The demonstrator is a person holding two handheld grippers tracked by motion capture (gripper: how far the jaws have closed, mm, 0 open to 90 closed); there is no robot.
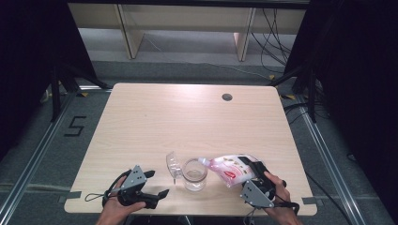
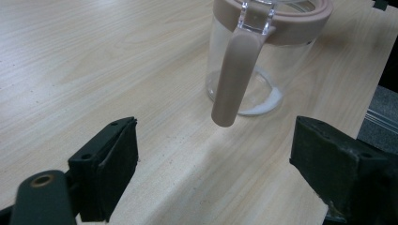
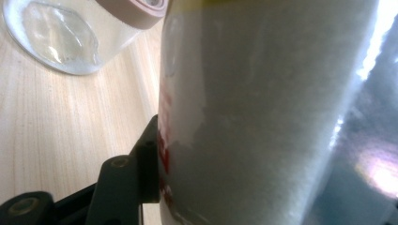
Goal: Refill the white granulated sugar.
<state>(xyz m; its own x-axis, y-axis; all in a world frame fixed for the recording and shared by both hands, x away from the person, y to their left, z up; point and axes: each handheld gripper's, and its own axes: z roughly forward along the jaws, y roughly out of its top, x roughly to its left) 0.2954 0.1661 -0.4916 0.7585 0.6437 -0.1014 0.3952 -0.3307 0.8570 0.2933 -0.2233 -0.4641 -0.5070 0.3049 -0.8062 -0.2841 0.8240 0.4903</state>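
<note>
A clear glass jar (image 1: 195,174) with a brown rim stands near the table's front edge, its hinged lid (image 1: 172,165) flipped open to the left. My right gripper (image 1: 256,178) is shut on a pink-and-white plastic bag (image 1: 232,168), which is tilted with its spout over the jar's mouth. In the right gripper view the bag (image 3: 263,117) presses against one black finger (image 3: 141,168), and the jar (image 3: 61,37) sits at upper left. My left gripper (image 1: 157,183) is open and holds nothing, left of the jar. Ahead of its jaws the jar (image 2: 256,61) shows a brown strap (image 2: 234,79) and a thin white layer at its bottom.
The wooden table (image 1: 187,122) has a round cable hole (image 1: 227,97) at the back right. The jar stands close to the front edge. Wooden furniture legs (image 1: 129,35) and loose cables (image 1: 274,33) lie beyond the table, dark curtains on both sides.
</note>
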